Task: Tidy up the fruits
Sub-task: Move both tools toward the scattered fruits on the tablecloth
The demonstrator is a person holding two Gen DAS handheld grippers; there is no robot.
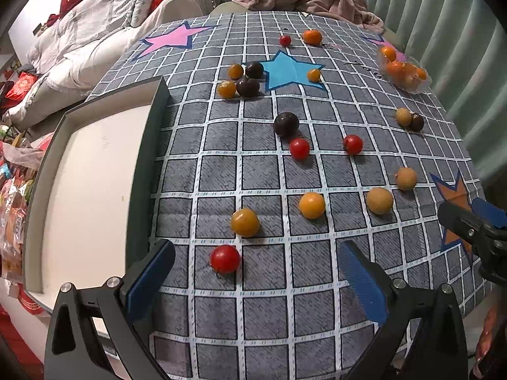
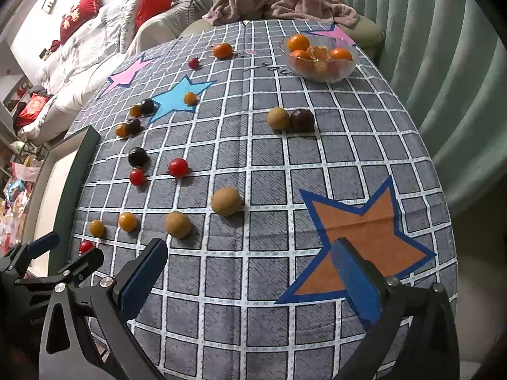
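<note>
Small fruits lie scattered on a grey checked tablecloth [image 1: 259, 171]. In the left wrist view a red cherry tomato [image 1: 225, 259] lies just ahead of my open, empty left gripper [image 1: 256, 277], with yellow tomatoes [image 1: 244, 222] beyond. Dark plums [image 1: 286, 124] and brown longans [image 1: 379, 200] lie farther out. In the right wrist view my right gripper [image 2: 250, 280] is open and empty above the cloth, beside an orange star patch [image 2: 364, 224]. Brown longans [image 2: 178, 224] lie ahead of it to the left. A glass bowl [image 2: 320, 74] of oranges stands at the far right.
A shallow tray [image 1: 95, 171] with a dark rim sits at the table's left edge. Blue [image 1: 290, 71] and pink star patches mark the cloth. A crumpled pink blanket [image 2: 282, 0] lies past the far edge. A bed is at the left, a green curtain at the right.
</note>
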